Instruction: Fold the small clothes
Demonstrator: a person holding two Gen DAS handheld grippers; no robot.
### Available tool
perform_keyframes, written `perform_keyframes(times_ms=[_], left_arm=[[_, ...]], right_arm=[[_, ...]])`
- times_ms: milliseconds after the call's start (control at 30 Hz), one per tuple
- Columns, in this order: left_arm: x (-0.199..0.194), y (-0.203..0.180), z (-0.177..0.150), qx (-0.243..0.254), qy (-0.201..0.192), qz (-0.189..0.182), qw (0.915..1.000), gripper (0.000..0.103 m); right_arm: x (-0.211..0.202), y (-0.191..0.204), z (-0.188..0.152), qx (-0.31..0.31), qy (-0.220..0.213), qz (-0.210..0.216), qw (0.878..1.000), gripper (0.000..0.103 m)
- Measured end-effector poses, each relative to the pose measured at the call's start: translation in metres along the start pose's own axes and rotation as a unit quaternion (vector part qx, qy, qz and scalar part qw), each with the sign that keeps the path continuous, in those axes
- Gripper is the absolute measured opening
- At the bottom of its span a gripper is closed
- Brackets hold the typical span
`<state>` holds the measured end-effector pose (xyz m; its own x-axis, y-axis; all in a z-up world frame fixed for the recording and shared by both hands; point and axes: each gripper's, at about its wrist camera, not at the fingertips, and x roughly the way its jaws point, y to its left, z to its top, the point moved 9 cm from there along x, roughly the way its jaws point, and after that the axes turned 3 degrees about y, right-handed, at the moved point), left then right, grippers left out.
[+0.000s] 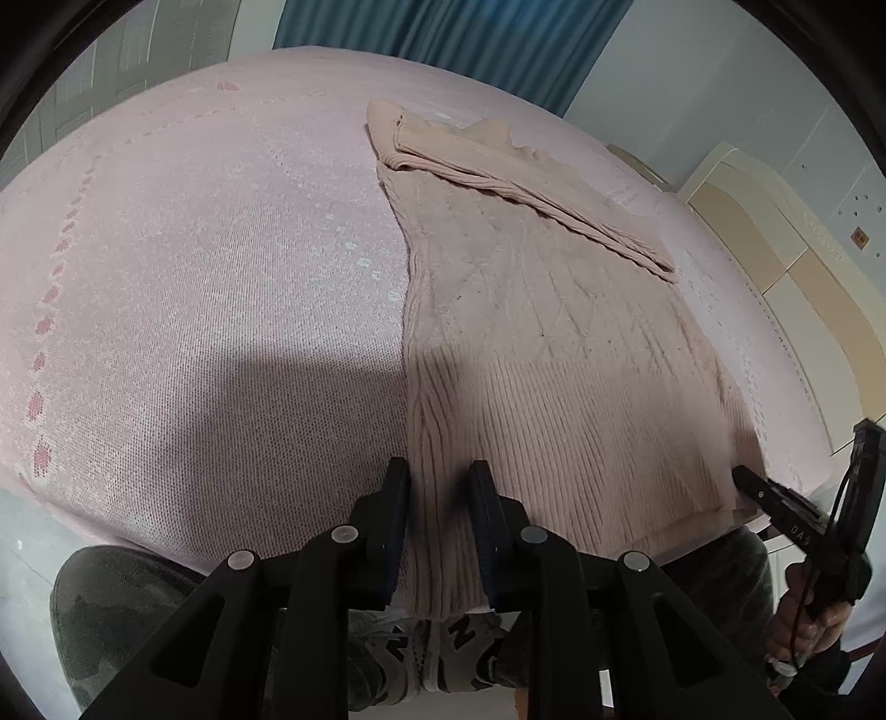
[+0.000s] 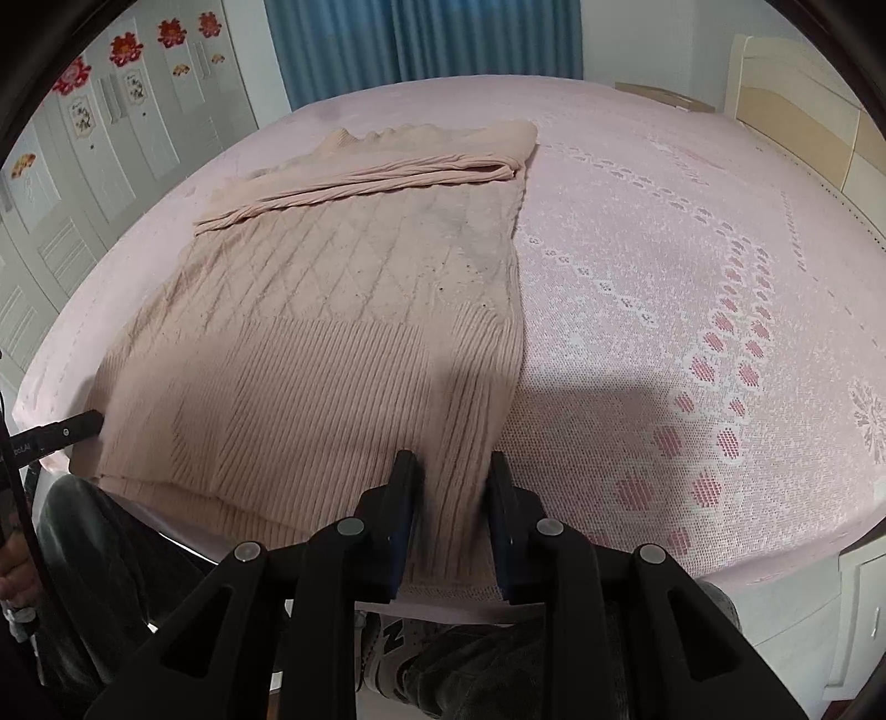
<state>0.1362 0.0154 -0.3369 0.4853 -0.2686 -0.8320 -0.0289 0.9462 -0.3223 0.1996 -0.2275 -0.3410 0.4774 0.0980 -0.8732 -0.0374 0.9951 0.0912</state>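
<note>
A pink bedspread (image 1: pixel 194 310) covers the bed, and on it lies the pink knitted sweater (image 1: pixel 554 310), spread flat with its long axis running from the near edge of the bed away toward the blue curtain (image 1: pixel 443 33); the ribbed hem is at the near end, overhanging the bed edge a little, and one sleeve (image 1: pixel 531 188) is folded across the body at the far end. The two hem corners are what the coming move turns on. The left gripper (image 1: pixel 437 487) sits at the near left corner with the hem cloth running between its fingers, and the right gripper (image 2: pixel 453 476) sits likewise at the near right corner. Each set of jaws stands narrowly apart, with a visible gap on either side of the cloth, so I judge neither is pinching it at present. Each hand is nearest its own corner, so lifting the hem toward the far end would suit both at once.
</note>
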Motion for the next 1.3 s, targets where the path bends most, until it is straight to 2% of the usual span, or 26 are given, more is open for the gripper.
perform_keyframes(times_ms=[100, 233, 400, 567, 833, 933, 1100, 1300], left_arm=[[0.000, -0.002, 0.000, 0.012, -0.006, 0.010, 0.9999, 0.022], [-0.001, -0.001, 0.000, 0.007, -0.008, 0.002, 0.9999, 0.022], [-0.003, 0.000, -0.002, -0.001, 0.001, -0.028, 0.9996, 0.025], [-0.006, -0.002, -0.006, -0.018, 0.013, -0.077, 0.9968, 0.037], [-0.010, -0.008, -0.016, -0.018, 0.019, -0.092, 0.9954, 0.037], [-0.011, -0.007, -0.018, -0.027, 0.019, -0.102, 0.9942, 0.037], [-0.010, -0.009, -0.016, -0.028, 0.029, -0.093, 0.9948, 0.036], [-0.008, -0.010, -0.017, -0.026, 0.022, -0.080, 0.9962, 0.037]], right_arm=[[0.000, 0.000, 0.000, 0.002, 0.001, 0.001, 1.000, 0.025], [0.000, 0.000, 0.000, -0.002, -0.002, 0.002, 1.000, 0.025], [0.000, -0.001, 0.000, 0.001, -0.001, 0.011, 1.000, 0.025], [-0.001, -0.002, 0.000, 0.010, 0.009, 0.017, 1.000, 0.026], [-0.001, 0.003, -0.001, -0.014, 0.007, 0.002, 1.000, 0.029], [-0.001, 0.000, -0.001, -0.008, 0.007, 0.010, 1.000, 0.029], [-0.002, -0.001, -0.002, -0.002, 0.011, 0.013, 1.000, 0.030], [-0.003, -0.002, -0.002, 0.006, 0.005, 0.014, 1.000, 0.030]])
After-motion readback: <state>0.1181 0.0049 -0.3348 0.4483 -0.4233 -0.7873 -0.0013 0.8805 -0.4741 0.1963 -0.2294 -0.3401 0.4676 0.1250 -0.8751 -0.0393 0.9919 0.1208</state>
